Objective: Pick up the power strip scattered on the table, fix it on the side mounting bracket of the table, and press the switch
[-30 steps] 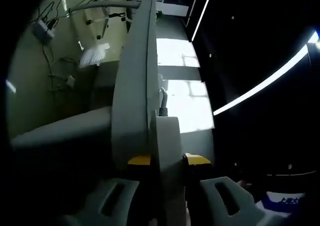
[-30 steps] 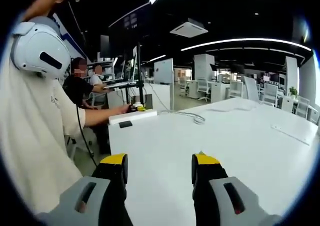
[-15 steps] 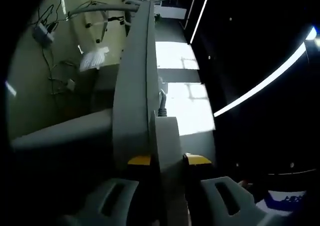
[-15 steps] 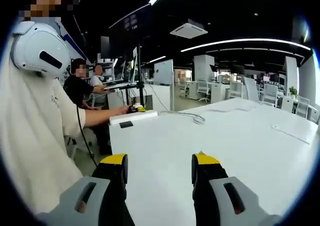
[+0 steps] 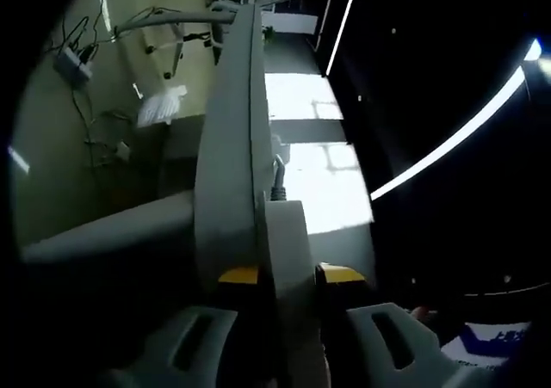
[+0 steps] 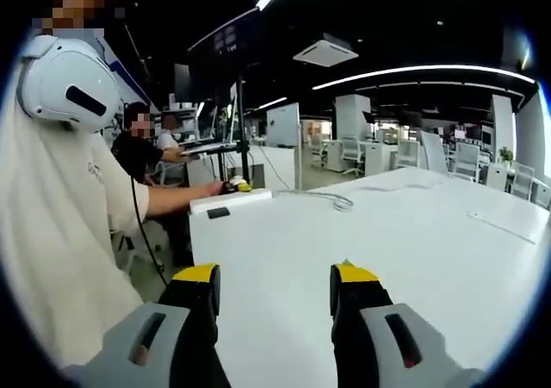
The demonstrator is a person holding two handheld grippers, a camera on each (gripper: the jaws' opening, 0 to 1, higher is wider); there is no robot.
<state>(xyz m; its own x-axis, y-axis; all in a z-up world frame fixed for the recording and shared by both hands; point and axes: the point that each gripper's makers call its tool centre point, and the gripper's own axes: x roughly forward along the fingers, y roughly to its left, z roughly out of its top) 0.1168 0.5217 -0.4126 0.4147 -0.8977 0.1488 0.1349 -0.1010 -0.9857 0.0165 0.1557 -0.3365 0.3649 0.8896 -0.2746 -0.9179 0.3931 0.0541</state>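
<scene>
Little has moved since a second ago: my left view has drifted slightly, and the strip (image 5: pixel 231 147) stays pinched in my left tool (image 5: pixel 288 274), yellow tips pressed against its grey body. The strip runs edge-on up the middle of the left gripper view, a cable (image 5: pixel 279 175) coming out just beside it. To its left, below, lie the floor (image 5: pixel 60 173) with loose wires (image 5: pixel 86 104) and a white bag (image 5: pixel 160 107); to its right, a bright patch and ceiling lights.

My right tool (image 6: pixel 274 286) has not shifted. It hovers over the white worktop (image 6: pixel 413 242), jaws spread with nothing between them. At the worktop's far end rest a white box (image 6: pixel 229 200) and a coiled cable (image 6: pixel 331 200). A person in a cream shirt (image 6: pixel 60 233) with a white headset (image 6: pixel 67 83) stands at the left edge.
</scene>
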